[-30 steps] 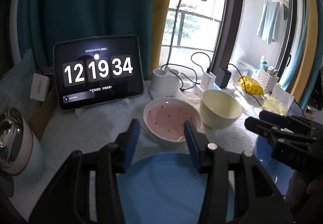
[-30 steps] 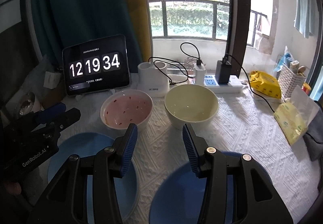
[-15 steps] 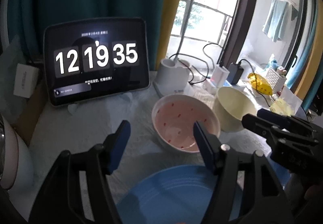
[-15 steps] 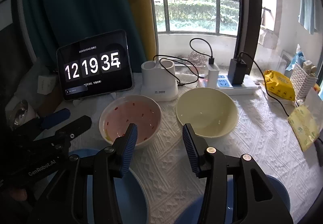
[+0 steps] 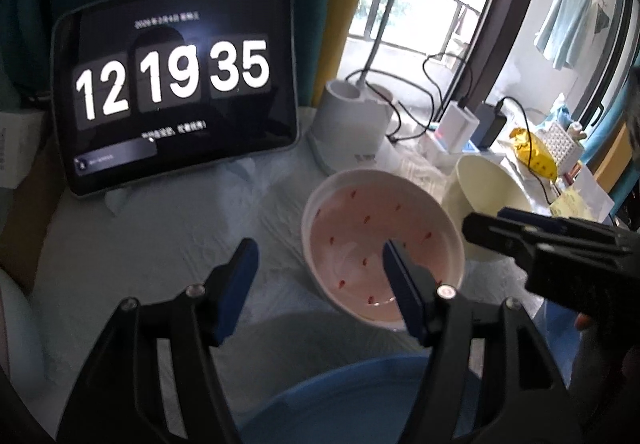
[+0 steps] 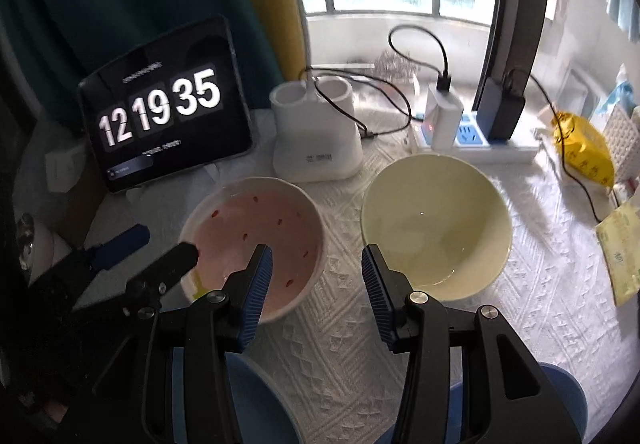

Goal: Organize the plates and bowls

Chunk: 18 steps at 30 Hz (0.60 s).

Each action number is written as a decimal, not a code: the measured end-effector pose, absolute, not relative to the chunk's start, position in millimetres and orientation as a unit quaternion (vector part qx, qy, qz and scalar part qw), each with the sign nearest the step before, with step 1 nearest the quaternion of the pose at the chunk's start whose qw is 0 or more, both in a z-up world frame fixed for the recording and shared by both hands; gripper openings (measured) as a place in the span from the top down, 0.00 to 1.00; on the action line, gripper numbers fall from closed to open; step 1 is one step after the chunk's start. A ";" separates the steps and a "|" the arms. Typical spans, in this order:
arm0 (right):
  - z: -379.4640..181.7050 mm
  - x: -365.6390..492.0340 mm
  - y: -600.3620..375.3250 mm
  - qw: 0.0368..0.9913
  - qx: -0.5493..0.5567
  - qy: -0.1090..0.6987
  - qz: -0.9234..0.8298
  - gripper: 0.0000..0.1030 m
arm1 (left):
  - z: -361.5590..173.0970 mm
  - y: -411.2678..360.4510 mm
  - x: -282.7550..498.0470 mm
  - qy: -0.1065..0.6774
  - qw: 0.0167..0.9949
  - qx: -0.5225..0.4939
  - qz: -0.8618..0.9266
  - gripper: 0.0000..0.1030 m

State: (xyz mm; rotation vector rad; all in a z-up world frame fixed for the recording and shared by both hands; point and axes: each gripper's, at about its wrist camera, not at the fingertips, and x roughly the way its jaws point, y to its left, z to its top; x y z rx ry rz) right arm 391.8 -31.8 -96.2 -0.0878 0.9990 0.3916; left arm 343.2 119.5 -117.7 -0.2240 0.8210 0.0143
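In the left wrist view, the left gripper [image 5: 316, 264] is spread wide with nothing in it, its right finger over the pink bowl [image 5: 382, 246], which sits at 2 o'clock from the gripper on the white tabletop [image 5: 160, 228], and a blue plate [image 5: 360, 396] lies at 6 o'clock. In the right wrist view, the right gripper [image 6: 316, 272] is also released and empty, with the pink bowl [image 6: 260, 236] at its 10 o'clock, the cream bowl [image 6: 436, 219] at 2 o'clock, and a blue plate [image 6: 560, 388] near 5 o'clock.

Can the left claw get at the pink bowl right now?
Probably yes: the left claw is open and empty just short of the pink bowl, with nothing between them.
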 end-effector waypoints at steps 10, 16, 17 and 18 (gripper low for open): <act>-102.7 402.9 -31.2 0.849 -0.038 0.495 0.181 0.53 | -135.8 119.9 354.9 0.426 0.897 -0.113 0.015 0.36; -108.8 394.4 -17.1 0.837 -0.058 0.503 0.207 0.60 | -136.2 121.7 354.3 0.433 0.893 -0.123 0.020 0.37; -112.6 395.3 -14.4 0.833 -0.063 0.509 0.206 0.60 | -136.2 122.0 353.9 0.432 0.893 -0.125 0.018 0.37; -117.8 397.0 -12.3 0.828 -0.066 0.519 0.203 0.61 | -136.5 122.1 354.0 0.432 0.893 -0.126 0.017 0.40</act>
